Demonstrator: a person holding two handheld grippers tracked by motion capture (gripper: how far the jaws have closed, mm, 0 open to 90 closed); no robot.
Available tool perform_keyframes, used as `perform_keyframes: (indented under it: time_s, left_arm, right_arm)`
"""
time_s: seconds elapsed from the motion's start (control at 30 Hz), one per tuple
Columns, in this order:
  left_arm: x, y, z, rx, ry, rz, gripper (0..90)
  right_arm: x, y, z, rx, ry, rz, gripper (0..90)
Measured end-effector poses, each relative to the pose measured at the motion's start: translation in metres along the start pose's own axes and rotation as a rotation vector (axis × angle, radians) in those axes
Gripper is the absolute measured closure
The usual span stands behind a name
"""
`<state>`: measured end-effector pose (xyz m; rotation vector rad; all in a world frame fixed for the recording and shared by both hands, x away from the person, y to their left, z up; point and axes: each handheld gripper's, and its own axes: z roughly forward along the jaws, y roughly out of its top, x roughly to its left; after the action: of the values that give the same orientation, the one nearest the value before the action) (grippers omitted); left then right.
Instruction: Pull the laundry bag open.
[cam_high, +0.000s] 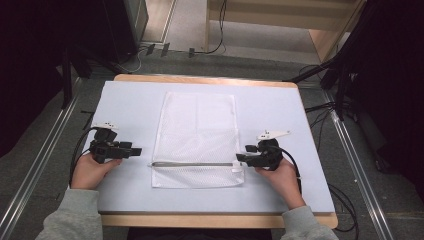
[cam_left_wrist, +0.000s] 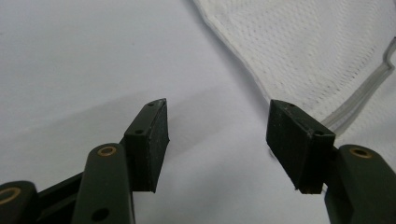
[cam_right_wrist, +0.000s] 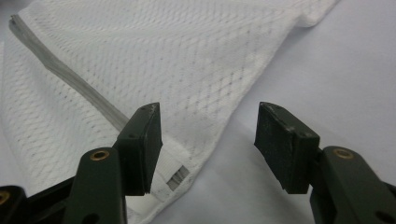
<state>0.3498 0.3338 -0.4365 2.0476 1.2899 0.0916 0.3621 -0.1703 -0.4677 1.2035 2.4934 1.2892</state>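
Observation:
A white mesh bag (cam_high: 197, 135) lies flat in the middle of the white-covered table (cam_high: 130, 100), with a grey zipper (cam_high: 192, 164) running across it near its front end. My left gripper (cam_high: 137, 150) rests just left of the bag, level with the zipper, open and holding nothing. In the left gripper view its jaws (cam_left_wrist: 217, 135) stand wide over bare table, the bag (cam_left_wrist: 317, 46) and zipper (cam_left_wrist: 369, 88) lying beyond. My right gripper (cam_high: 239, 159) sits at the zipper's right end, open. In the right gripper view its jaws (cam_right_wrist: 208, 140) straddle the bag's edge (cam_right_wrist: 163, 60) by the zipper end (cam_right_wrist: 175, 175).
The table's wooden front edge (cam_high: 210, 220) runs between the person's grey sleeves. Metal rails (cam_high: 45, 150) and cables (cam_high: 345, 205) lie on the floor on both sides. A wooden frame (cam_high: 325, 35) stands beyond the far edge.

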Motion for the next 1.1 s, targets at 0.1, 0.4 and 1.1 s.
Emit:
perform_keyframes:
  time_s: [0.1,0.4,1.1]
  left_arm:
    - [0.004,-0.001,-0.002,-0.011,0.023,0.0,38.2]
    - [0.01,-0.001,-0.004,-0.012,0.071,0.006,37.8]
    - [0.016,-0.003,-0.002,0.006,0.095,-0.013,37.0]
  right_arm:
    - [-0.004,-0.001,-0.002,-0.006,-0.013,0.014,42.6]
    - [-0.015,-0.002,-0.012,-0.036,-0.044,0.047,42.6]
    - [-0.042,-0.01,-0.027,-0.056,-0.146,0.131,38.1]
